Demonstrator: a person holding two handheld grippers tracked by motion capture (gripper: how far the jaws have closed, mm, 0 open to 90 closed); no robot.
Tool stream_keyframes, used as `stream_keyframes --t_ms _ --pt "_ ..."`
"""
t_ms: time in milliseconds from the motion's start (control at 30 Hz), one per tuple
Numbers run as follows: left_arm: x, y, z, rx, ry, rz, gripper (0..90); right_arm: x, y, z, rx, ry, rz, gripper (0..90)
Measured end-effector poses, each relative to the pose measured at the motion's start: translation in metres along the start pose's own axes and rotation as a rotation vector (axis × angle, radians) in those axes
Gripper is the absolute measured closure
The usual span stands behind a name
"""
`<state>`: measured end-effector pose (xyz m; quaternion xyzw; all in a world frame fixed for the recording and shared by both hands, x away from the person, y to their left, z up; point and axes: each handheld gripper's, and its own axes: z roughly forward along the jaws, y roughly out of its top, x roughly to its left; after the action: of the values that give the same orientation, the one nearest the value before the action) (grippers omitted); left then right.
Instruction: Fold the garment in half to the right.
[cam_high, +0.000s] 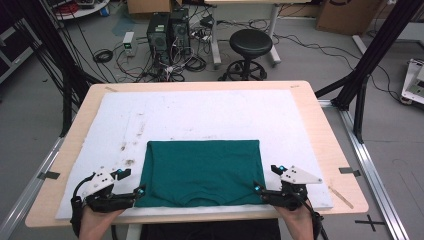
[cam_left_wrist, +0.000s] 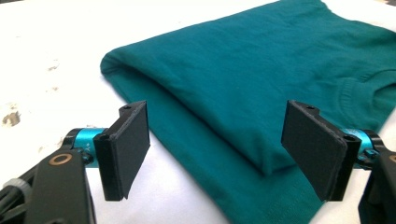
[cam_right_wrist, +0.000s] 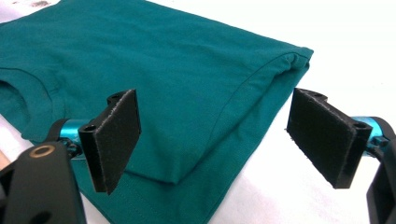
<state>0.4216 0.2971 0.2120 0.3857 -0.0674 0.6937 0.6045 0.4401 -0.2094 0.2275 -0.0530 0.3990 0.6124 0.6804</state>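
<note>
Both grippers sit at the near edge of the table (cam_high: 334, 165), jaws apart, nothing clamped. Our left gripper (cam_high: 131, 183) is at the shirt's near-left corner, our right gripper (cam_high: 265, 179) at the near-right corner. In the left gripper view the folded corner lies between the jaws of the left gripper (cam_left_wrist: 215, 147), not touched. Same story in the right gripper view for the right gripper (cam_right_wrist: 212, 140).

Risks from here, as we judge them:
- Each corner is a stack of layers, with a bottom hem sticking out past the upper fold. If a jaw closes on the top layer alone, the fold opens on lift.
- If the two sides don't grab the same layers, the shirt skews.
- A lower jaw pushed in flat could bunch the fabric instead of sliding under.
- The white mat (cam_high: 200, 115) is foam-like; a jaw could dig in or snag it.

The teal T-shirt (cam_high: 200, 170) lies on the near half of the mat, centred, folded into a neat rectangle with the sides tucked in. The collar faces us at the near edge. Fabric is smooth, few wrinkles, edges rounded at the folds. Farther out the mat is bare, with some brown stains on its left part.
</note>
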Motion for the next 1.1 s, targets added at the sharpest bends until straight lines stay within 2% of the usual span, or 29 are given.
stream_keyframes --t_ms 100,333,467,533,633,1000,1100 --pt "-0.003 -0.001 0.004 0.012 0.037 -0.015 23.6 0.000 0.000 0.000 0.002 -0.002 -0.001 17.6" --pt "-0.013 -0.002 0.016 0.012 0.063 -0.023 23.6 0.000 0.001 0.001 0.001 0.001 -0.001 17.6" --pt "-0.018 -0.005 0.024 0.021 0.068 -0.070 23.7 0.001 0.007 0.003 0.002 0.012 -0.006 17.6" --pt "-0.022 -0.007 0.028 0.037 0.084 -0.072 23.7 0.002 0.011 0.005 0.005 0.017 -0.009 17.6" --pt "-0.027 -0.007 0.031 0.069 0.126 -0.054 23.7 0.004 0.017 0.007 -0.009 0.023 -0.022 17.6" --pt "-0.031 -0.013 0.036 0.150 0.149 -0.075 24.5 0.015 0.047 0.026 -0.030 0.076 -0.059 17.6" --pt "-0.031 -0.016 0.035 0.147 0.155 -0.082 24.4 0.020 0.055 0.034 -0.024 0.096 -0.075 17.7"
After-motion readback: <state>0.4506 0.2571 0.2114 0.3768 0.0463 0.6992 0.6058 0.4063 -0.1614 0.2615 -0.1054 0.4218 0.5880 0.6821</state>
